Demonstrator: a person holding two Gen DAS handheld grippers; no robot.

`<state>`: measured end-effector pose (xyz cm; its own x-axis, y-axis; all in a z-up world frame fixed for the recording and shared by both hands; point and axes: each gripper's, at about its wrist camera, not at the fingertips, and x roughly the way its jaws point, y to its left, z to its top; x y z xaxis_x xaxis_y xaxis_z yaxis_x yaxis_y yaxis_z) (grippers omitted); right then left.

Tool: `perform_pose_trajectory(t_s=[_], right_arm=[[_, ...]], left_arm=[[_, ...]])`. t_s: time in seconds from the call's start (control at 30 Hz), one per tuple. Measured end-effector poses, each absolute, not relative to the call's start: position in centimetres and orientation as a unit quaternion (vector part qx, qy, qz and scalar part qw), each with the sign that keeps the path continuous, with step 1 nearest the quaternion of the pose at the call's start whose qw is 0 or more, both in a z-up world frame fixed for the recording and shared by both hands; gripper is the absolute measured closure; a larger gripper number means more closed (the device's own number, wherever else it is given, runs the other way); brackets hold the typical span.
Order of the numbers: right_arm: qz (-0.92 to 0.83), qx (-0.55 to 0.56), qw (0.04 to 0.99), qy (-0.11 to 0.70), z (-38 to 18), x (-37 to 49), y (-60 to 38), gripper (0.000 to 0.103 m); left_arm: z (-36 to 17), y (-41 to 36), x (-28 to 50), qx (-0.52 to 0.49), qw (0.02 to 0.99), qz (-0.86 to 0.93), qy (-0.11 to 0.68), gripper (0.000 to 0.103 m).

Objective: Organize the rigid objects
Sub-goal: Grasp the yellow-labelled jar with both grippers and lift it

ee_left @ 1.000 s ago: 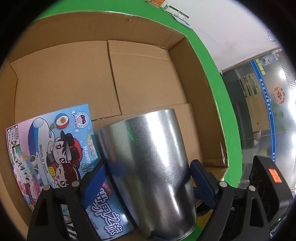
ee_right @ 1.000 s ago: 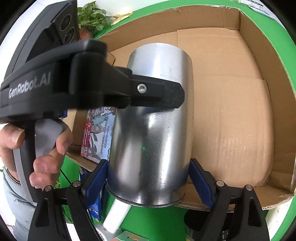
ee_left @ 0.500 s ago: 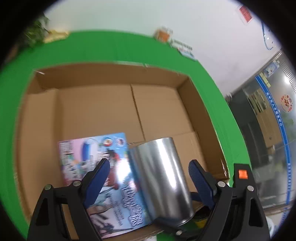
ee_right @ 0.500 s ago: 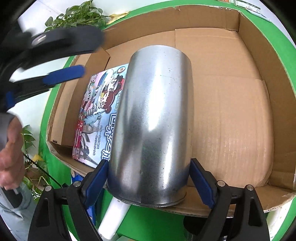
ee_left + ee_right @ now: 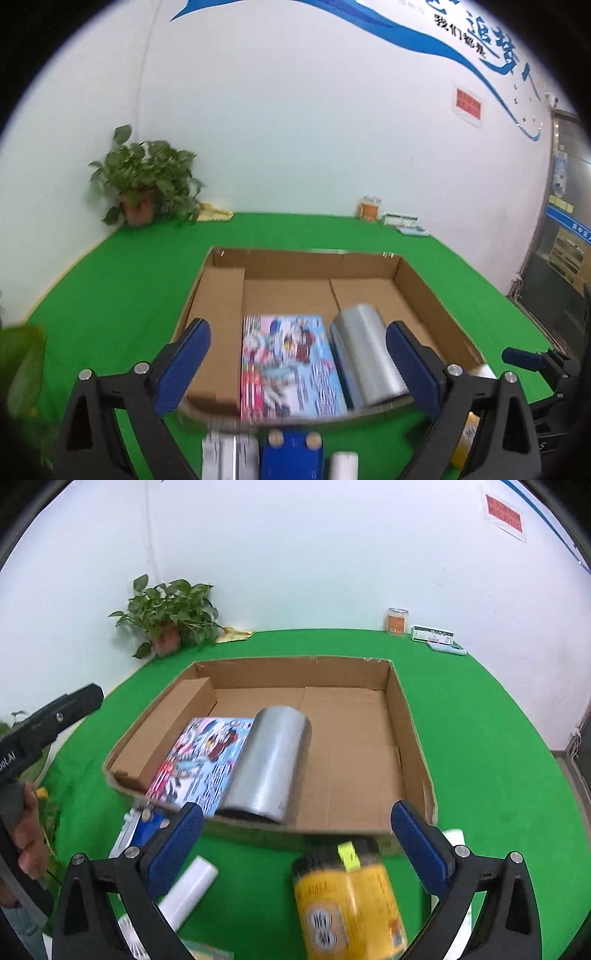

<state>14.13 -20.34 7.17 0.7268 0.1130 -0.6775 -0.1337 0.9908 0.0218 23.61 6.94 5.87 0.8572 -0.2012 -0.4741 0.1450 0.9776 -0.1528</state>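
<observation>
A shiny metal cylinder (image 5: 269, 764) lies on its side in the shallow cardboard box (image 5: 410, 738), touching a colourful picture booklet (image 5: 203, 764) on its left. In the left wrist view the cylinder (image 5: 365, 358) and booklet (image 5: 291, 362) sit at the box's near edge. My left gripper (image 5: 297, 326) hangs above and in front of the box, jaws opening, nothing between them. My right gripper (image 5: 297, 809) is likewise back from the box, jaws opening wide and empty. A yellow jar (image 5: 347, 897) lies on the green table just below it.
In front of the box lie a white tube (image 5: 188, 890) and a blue item (image 5: 147, 827). A potted plant (image 5: 170, 616), an orange can (image 5: 397, 620) and a small card box (image 5: 432, 633) stand along the far wall. A hand (image 5: 29, 830) holds the left gripper's handle.
Both grippers have let go of the metal cylinder and pulled back and up out of the box. The cylinder now lies in the box beside the booklet.
</observation>
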Motion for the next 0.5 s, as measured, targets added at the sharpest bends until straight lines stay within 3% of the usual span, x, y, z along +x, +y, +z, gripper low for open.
perform_pose_trajectory(t_s=[0.23, 0.5], right_arm=[[0.088, -0.053, 0.932, 0.348, 6.0, 10.8, -20.9, 0.001], [0.12, -0.033, 0.892, 0.434, 0.6, 11.6, -25.6, 0.003]], left_arm=[[4.0, 5.9, 20.8, -0.08, 0.944, -0.096, 0.304, 0.007], [2.0, 4.0, 19.7, -0.111, 0.905, -0.165, 0.377, 0.007]])
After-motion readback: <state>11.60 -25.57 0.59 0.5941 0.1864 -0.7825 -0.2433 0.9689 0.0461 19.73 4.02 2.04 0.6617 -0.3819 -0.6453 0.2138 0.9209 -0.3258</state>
